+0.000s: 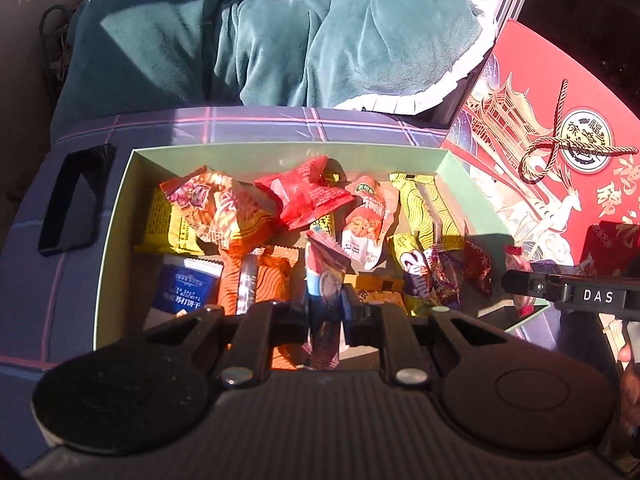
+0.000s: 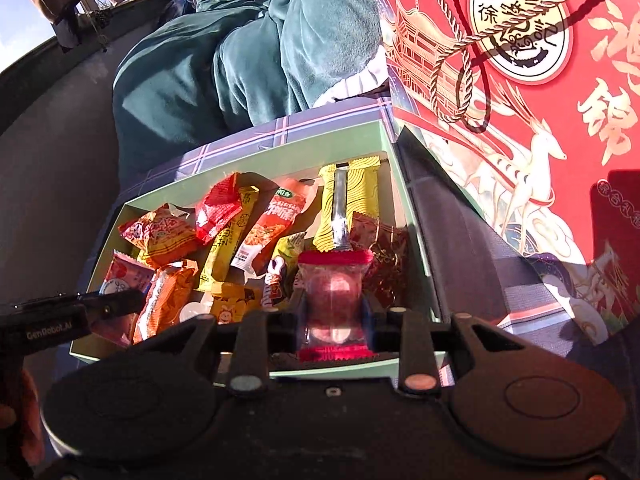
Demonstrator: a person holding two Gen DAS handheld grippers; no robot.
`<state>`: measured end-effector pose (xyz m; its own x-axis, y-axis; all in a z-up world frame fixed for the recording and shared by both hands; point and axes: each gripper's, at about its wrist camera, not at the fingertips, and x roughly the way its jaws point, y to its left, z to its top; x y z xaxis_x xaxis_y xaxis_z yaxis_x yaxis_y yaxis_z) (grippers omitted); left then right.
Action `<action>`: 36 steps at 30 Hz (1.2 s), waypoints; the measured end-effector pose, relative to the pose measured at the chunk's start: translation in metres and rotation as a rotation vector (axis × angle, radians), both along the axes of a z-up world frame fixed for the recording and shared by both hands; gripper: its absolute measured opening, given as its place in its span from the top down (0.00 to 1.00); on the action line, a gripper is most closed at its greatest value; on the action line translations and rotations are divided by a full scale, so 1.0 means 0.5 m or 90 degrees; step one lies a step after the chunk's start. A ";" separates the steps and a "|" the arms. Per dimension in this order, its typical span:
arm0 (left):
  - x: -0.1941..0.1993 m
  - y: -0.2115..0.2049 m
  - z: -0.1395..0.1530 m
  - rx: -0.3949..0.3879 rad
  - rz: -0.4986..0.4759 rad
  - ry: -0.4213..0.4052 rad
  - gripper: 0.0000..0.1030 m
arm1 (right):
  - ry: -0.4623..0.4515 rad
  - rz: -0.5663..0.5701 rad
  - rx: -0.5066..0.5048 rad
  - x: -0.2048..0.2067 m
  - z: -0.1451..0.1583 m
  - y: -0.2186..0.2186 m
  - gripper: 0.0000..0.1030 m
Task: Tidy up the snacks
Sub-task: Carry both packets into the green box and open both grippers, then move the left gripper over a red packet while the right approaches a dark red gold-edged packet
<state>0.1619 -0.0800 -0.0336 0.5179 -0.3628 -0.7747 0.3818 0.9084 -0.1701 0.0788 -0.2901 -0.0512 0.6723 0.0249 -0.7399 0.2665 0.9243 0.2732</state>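
Teal plush clothing (image 1: 280, 36) of a seated person fills the background, above a plaid purple cloth (image 1: 72, 248) that covers the surface. Red gift-box lid (image 2: 540, 128) with gold pavilion art and a twisted gold cord (image 2: 460, 60) lies just right of the pale green box (image 1: 280, 152), which sits on the cloth and holds the snacks in a loose pile. Black phone (image 1: 70, 200) lies flat on the cloth left of the box. Inside: long yellow wafer pack (image 2: 348, 200) at the far right end, red crinkled pack (image 1: 300, 196) near the middle back, orange patterned pack (image 1: 208, 208) on a yellow one at left, blue biscuit pack (image 1: 188, 284) near front left. Left gripper (image 1: 324, 316) over the box's near edge, fingers clamped on a red-and-blue wrapped snack (image 1: 322, 280) standing upright. Right gripper (image 2: 334, 316) over the box's right side, fingers clamped on a clear red-edged sweet packet (image 2: 334, 296).
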 end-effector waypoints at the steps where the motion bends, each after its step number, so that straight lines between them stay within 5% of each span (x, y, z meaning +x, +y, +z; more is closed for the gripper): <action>1: 0.001 0.000 -0.002 0.003 0.005 0.000 0.82 | 0.000 -0.002 0.001 0.001 -0.001 -0.002 0.60; 3: -0.001 0.002 -0.005 0.008 0.018 -0.001 0.53 | -0.006 -0.011 -0.001 0.000 0.001 0.002 0.29; 4: -0.003 0.004 -0.005 0.010 0.028 -0.006 0.26 | -0.012 -0.017 -0.006 -0.003 0.004 0.004 0.17; 5: -0.008 0.008 -0.004 0.013 0.043 -0.018 0.11 | -0.019 -0.021 -0.013 -0.006 0.008 0.006 0.13; 7: -0.016 0.013 -0.002 0.020 0.058 -0.026 0.03 | -0.024 -0.022 -0.022 -0.009 0.014 0.010 0.08; 21: -0.089 0.039 0.002 0.036 0.063 0.001 0.00 | -0.024 -0.011 -0.030 -0.078 0.039 0.065 0.00; 36: -0.166 0.052 -0.089 0.067 0.053 0.078 0.00 | 0.079 0.003 0.015 -0.167 -0.058 0.101 0.00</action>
